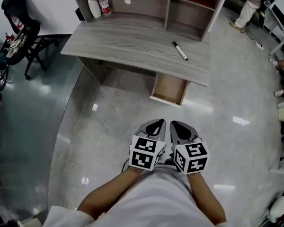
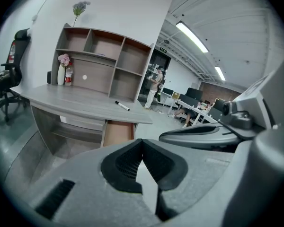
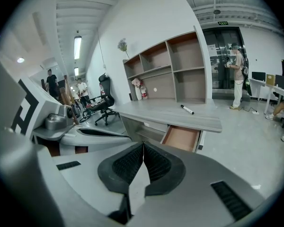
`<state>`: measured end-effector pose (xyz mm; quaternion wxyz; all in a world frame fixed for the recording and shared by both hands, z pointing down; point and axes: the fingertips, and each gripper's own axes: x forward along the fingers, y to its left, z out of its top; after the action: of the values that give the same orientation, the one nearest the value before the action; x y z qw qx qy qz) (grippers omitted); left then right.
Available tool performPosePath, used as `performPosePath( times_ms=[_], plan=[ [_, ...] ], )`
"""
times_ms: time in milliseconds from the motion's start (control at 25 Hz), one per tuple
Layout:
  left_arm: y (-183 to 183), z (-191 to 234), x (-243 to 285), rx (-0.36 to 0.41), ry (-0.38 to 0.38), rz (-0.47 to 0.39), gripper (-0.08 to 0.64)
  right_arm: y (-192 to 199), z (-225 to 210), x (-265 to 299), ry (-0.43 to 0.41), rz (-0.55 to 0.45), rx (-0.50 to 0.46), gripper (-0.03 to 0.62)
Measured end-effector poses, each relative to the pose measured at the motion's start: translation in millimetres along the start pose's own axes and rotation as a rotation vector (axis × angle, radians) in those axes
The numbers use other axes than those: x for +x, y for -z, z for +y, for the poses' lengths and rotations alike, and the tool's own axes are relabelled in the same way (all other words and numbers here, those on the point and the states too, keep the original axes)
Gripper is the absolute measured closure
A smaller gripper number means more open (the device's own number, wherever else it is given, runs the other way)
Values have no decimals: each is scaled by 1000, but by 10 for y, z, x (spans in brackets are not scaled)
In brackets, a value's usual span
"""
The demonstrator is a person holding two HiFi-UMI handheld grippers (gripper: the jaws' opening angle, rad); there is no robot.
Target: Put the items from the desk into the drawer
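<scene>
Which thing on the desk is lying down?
The black-and-white marker lies flat on the open desktop; the white vase and the red bottle stand upright at the back.

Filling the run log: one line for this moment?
left tool shut, empty | right tool shut, empty | marker untouched on desk | drawer open

1. The tabletop is grey wood-grain board with a matt finish, the grain running along its long edges.
2. The drawer under the tabletop's front edge has a plain brown inside, smooth and dull like wood board.
3. The marker near the tabletop's right end looks like smooth white plastic with a black cap.
4. The floor is grey, polished and glossy, with lamp glare on it.
5. The left claw and right claw have matt grey plastic shells. Their pads are black, ribbed and rubber-like.
6. The person's garment is white cloth.
</scene>
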<state>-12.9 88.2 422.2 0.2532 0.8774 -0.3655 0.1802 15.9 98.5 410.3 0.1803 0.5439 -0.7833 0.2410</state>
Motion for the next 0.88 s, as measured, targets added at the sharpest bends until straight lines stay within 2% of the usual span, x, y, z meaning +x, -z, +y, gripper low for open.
performPosePath(
  times_ms=[440,880],
  plan=[
    [-135,297,95,14,24,5,557,-184,-74,266,47,-17,13,591],
    [-446,482,495,45,20,11,557,-441,-440,585,48,-32,24,591]
  ],
)
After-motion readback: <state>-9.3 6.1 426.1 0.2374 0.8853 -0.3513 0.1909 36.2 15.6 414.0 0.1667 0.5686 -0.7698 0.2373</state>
